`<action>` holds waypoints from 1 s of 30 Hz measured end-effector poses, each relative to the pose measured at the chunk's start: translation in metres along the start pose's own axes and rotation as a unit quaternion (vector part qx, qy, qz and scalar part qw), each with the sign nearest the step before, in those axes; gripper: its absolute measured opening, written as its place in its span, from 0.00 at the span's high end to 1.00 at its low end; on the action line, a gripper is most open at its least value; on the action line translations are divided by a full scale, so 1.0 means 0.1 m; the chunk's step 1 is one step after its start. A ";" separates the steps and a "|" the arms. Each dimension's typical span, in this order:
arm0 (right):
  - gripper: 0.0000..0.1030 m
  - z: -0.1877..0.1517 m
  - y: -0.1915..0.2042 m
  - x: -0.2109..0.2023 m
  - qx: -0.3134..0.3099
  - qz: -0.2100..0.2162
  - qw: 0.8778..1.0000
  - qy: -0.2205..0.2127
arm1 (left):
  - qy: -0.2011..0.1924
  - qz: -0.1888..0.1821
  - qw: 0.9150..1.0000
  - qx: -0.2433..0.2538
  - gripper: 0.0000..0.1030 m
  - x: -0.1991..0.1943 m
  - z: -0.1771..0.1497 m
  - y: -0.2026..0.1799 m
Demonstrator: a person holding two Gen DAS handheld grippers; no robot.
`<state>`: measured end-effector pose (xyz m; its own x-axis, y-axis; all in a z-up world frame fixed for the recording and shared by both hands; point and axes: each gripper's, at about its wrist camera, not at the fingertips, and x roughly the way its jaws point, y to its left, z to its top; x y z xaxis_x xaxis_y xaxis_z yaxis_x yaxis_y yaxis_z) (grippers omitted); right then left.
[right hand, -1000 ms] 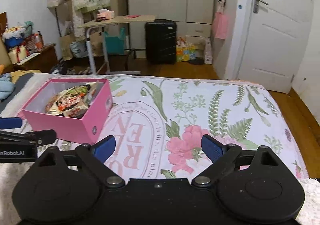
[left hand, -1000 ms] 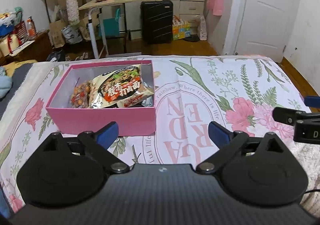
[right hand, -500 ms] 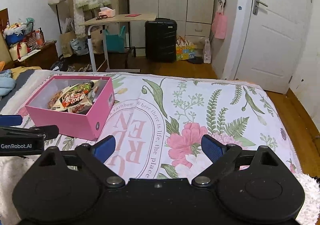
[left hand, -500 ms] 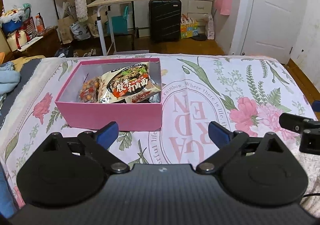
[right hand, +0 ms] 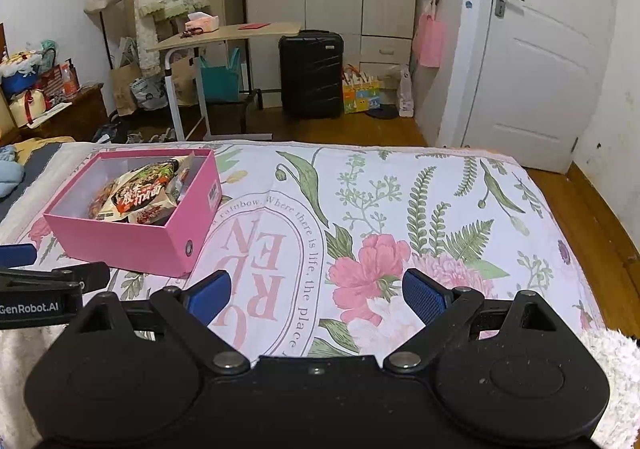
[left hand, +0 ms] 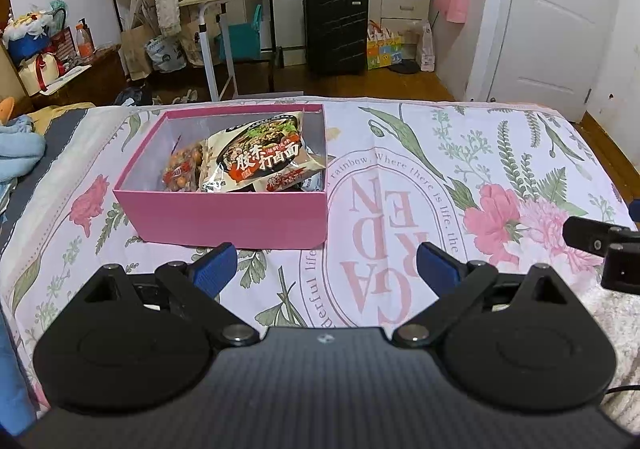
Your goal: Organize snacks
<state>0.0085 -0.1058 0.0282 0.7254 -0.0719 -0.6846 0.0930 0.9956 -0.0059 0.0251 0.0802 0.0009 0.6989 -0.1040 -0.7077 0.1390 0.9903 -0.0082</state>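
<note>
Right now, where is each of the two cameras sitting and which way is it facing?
Left wrist view: on the left gripper, angled down across the bed at the pink box of snack packets; its own open fingers show, with the right gripper's tip at the right edge.
Right wrist view: on the right gripper, facing the same way from further right; its open fingers show, the left gripper at the left edge.
Shared: box, bed, black suitcase, white door.

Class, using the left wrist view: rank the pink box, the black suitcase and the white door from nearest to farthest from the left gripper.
1. Pink box: on the bedspread just ahead of the left gripper, toward its left.
2. Black suitcase: on the floor beyond the bed, centre.
3. White door: far right; close to the suitcase's depth.
</note>
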 end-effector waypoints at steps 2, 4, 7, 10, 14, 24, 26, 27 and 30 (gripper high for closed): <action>0.08 0.00 0.01 0.00 -0.002 -0.002 1.000 -0.001 | 0.001 -0.001 1.000 -0.002 0.05 0.01 -0.01 0.00; 0.08 0.00 0.00 0.00 -0.003 -0.003 1.000 -0.001 | 0.000 0.000 1.000 -0.004 0.05 0.01 -0.01 -0.01; 0.08 -0.01 0.01 0.01 -0.002 -0.006 1.000 0.001 | -0.005 0.002 1.000 -0.002 0.05 0.01 -0.02 -0.02; 0.08 -0.01 0.00 0.02 0.000 -0.009 1.000 0.003 | -0.008 0.005 1.000 0.001 0.05 0.00 -0.02 -0.02; 0.08 -0.02 -0.01 0.04 0.001 -0.011 1.000 0.006 | -0.010 0.009 1.000 0.002 0.05 -0.01 -0.03 -0.04; 0.08 -0.02 -0.01 0.06 -0.001 -0.012 1.000 0.013 | -0.020 0.028 0.999 0.010 0.05 -0.02 -0.04 -0.07; 0.08 -0.02 -0.01 0.06 -0.001 -0.012 1.000 0.013 | -0.022 0.028 0.999 0.007 0.05 -0.03 -0.04 -0.06; 0.08 -0.02 -0.01 0.06 -0.001 -0.012 1.000 0.013 | -0.022 0.027 0.999 0.005 0.05 -0.03 -0.04 -0.06; 0.08 -0.02 -0.01 0.06 -0.001 -0.013 1.000 0.013 | -0.022 0.025 0.999 0.001 0.05 -0.04 -0.04 -0.05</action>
<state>0.0111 -0.1071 0.0225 0.7047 -0.0953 -0.7031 0.1094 0.9937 -0.0250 0.0186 0.0758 0.0011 0.7354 -0.0579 -0.6752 0.1044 0.9941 0.0285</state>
